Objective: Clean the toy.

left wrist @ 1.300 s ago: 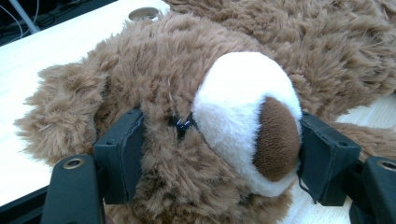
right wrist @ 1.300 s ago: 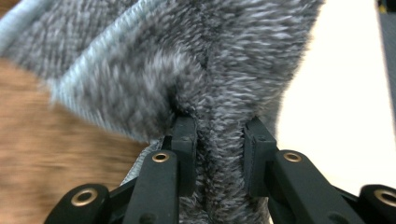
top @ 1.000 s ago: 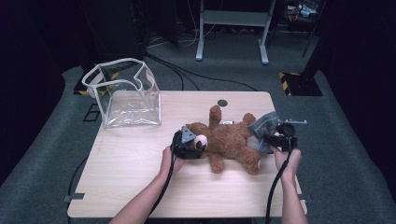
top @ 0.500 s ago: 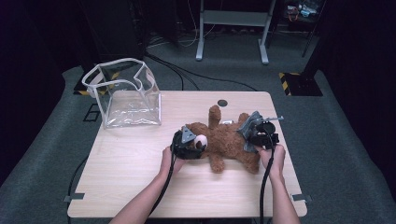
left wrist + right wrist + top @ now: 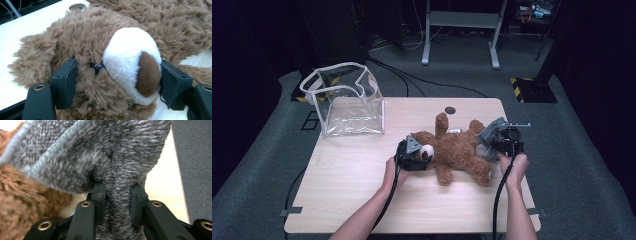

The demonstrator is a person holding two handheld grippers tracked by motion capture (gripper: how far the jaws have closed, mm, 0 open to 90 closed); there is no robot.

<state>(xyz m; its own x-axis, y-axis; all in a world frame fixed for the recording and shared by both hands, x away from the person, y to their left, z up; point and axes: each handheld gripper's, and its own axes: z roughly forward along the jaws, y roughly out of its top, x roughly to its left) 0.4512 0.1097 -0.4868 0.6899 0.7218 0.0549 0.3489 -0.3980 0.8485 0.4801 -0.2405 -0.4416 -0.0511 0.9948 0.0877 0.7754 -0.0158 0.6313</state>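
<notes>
A brown teddy bear (image 5: 459, 150) lies on its back in the middle of the wooden table (image 5: 357, 185), head to the left. My left gripper (image 5: 422, 154) is clamped on the bear's head. In the left gripper view its jaws press the fur on either side of the white snout (image 5: 130, 55), so the left gripper (image 5: 117, 82) is shut on the head. A grey fuzzy cloth (image 5: 488, 133) sits by the bear's legs at the right. My right gripper (image 5: 498, 142) pinches a fold of this grey cloth (image 5: 100, 152); in its own view the right gripper (image 5: 117, 195) has both jaws tight on the fold.
A clear plastic bag with white trim (image 5: 344, 100) stands open at the table's back left corner. A small black round hole cover (image 5: 450, 110) lies near the back edge. Both cables trail off the front edge. Dark carpet surrounds the table.
The right gripper swung left toward the bear with the grey cloth, then came back right a little. The left gripper and the bear's head stayed put.
</notes>
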